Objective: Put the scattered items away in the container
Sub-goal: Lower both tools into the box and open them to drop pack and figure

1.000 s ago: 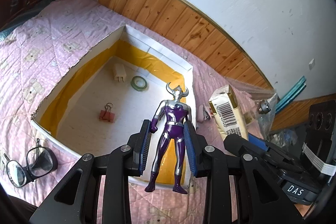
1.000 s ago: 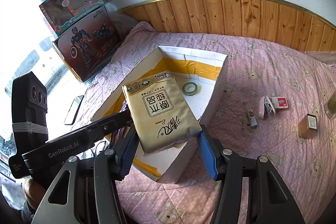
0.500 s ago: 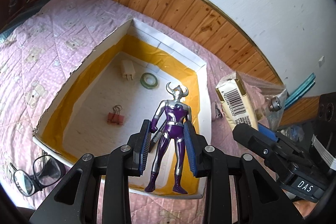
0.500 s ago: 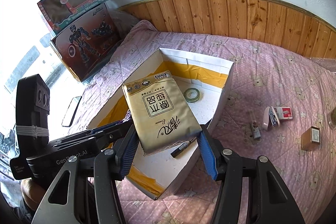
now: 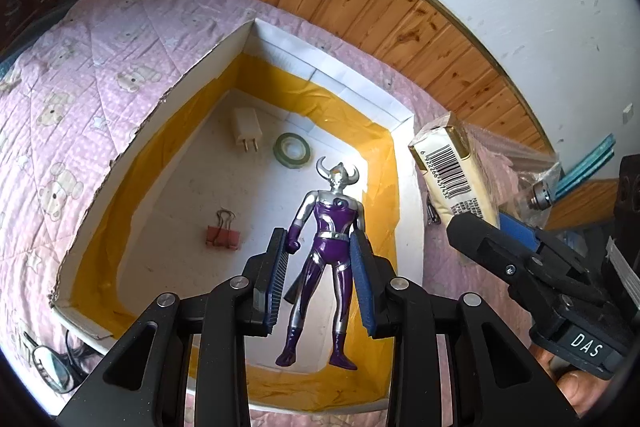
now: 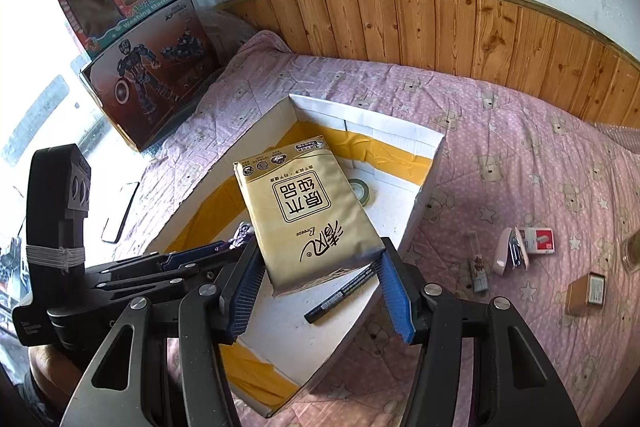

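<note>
My left gripper point(image 5: 320, 275) is shut on a purple and silver toy figure point(image 5: 326, 251), held by the waist above the open white box with yellow tape point(image 5: 408, 195). My right gripper point(image 6: 316, 287) is shut on a tan tissue pack point(image 6: 308, 211) and holds it over the same box point(image 6: 424, 195); the pack point(image 5: 448, 175) also shows at the right of the left wrist view. Inside the box lie a white charger plug point(image 5: 246, 129), a green tape roll point(image 5: 292, 150), a pink binder clip point(image 5: 222, 233) and a black marker point(image 6: 340, 293).
On the pink quilt point(image 6: 540, 147) right of the box lie a stapler point(image 6: 510, 253), a staple box point(image 6: 540, 241), a small tan box point(image 6: 586, 293) and a small clip point(image 6: 478, 269). Glasses point(image 5: 52, 367) lie at the box's near left corner. Toy cartons point(image 6: 148, 83) stand at the back left.
Both grippers have moved forward over the box with their loads, so the box looks larger and nearer. The black marker inside has come into the right wrist view.
</note>
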Available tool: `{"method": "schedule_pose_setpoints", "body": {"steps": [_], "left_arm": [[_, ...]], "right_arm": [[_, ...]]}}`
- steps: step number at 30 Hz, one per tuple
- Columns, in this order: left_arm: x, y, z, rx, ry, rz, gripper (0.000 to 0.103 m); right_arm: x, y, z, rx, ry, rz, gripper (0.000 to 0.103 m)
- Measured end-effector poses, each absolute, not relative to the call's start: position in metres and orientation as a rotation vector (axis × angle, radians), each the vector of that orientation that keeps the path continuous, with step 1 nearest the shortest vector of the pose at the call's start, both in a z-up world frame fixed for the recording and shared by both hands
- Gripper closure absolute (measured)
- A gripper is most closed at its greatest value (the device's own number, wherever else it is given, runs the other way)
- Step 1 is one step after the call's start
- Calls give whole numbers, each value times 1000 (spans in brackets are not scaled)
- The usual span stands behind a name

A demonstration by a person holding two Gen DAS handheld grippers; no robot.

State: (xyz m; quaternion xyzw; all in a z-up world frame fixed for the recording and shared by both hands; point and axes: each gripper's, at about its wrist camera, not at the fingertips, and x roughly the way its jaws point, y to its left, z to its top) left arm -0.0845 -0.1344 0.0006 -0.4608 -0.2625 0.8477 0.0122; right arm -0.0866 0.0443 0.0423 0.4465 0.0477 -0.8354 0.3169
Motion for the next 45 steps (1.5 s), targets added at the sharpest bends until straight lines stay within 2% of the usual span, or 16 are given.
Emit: {"method": "schedule_pose_setpoints", "body": {"steps": [13,26,32,39,45], "left_arm": [[-125,-134,-13,-1575,-803,2607,70],[-132,-142,-33,-1662,-940,2525,70],[-134,-146,-37,-1701,-979,2515,70],[-134,-146,-38,-1706,-993,2513,70],[-137,-143,-37,-1708,-983,2520,70]], "right_arm": [[-116,25,27,1211,215,-2180,46],[-156,8,4,1318,259,-2116,46],[-169,-5,-8,1354,400,-2108,48],[-171,-27,-23,1329,665,-2102,49],[-180,-36,-26,1305,682,-2115,49]]}}
